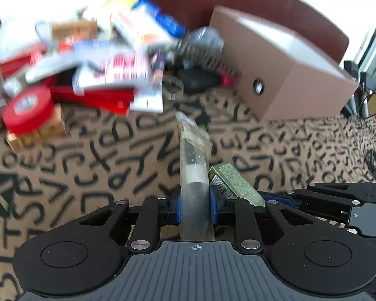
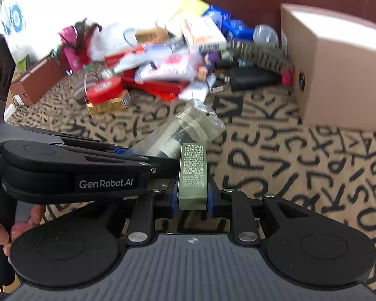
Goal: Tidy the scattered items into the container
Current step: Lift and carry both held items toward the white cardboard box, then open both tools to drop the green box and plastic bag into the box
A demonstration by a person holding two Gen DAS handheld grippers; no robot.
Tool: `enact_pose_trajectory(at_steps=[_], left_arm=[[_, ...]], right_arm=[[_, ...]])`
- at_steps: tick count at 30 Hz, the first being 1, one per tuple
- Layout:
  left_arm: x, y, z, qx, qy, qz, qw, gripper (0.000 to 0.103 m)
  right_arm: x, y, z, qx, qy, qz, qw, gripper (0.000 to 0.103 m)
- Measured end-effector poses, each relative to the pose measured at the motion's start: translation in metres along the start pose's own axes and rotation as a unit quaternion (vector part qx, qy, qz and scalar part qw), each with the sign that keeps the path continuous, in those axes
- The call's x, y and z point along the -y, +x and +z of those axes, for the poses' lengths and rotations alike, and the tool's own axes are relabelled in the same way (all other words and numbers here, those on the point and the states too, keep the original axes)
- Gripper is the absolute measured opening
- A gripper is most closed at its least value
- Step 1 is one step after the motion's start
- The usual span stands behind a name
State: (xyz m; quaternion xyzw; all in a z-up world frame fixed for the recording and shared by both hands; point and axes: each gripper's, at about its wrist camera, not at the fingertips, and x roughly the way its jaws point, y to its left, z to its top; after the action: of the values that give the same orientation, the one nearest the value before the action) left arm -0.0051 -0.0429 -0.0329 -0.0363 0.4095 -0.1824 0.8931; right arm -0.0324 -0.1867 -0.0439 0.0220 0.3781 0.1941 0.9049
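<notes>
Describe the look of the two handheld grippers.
Both are matte black linkage frames with silver rivet pins, blue finger pads and a grey ribbed base marked with a small crosshair. The left gripper carries white "GenRobot.AI" lettering on its side. The right gripper looks identical. No cables or sleeves show.

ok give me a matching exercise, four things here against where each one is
Things:
1. clear bag
2. green box
3. red tape
4. cardboard box

Places:
A. in the right tool
B. on a gold box at the pile's edge
C. beside the pile, on the patterned cloth
D. in the left tool

Pairs: 1-D, 2-A, 3-B, 4-C
</notes>
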Motion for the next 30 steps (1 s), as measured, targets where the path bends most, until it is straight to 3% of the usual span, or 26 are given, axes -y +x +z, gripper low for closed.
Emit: enact_pose_trajectory(at_steps=[8, 16, 22, 30], left_arm=[[0.034, -0.040, 0.051, 0.080, 0.037, -0.016, 0.9960, 0.018], [0.093, -0.042, 0.128, 0.139, 0.081, -0.059, 0.9852, 0.018], [0.132, 0.002, 0.173, 0.126, 0.089, -0.078, 0.9850, 0.018], [0.147, 0.081, 0.194, 0.076, 0.087, -0.069, 0.9909, 0.019]], right_arm=[[0.010, -0.049, 0.040, 0.087, -0.015, -0.017, 0.996, 0.026], [0.049, -0.097, 0.095, 0.164, -0.032, -0.082, 0.983, 0.026], [0.099, -0.093, 0.122, 0.168, -0.022, -0.126, 0.977, 0.026], [0.151, -0.052, 0.129, 0.136, 0.008, -0.137, 0.981, 0.026]])
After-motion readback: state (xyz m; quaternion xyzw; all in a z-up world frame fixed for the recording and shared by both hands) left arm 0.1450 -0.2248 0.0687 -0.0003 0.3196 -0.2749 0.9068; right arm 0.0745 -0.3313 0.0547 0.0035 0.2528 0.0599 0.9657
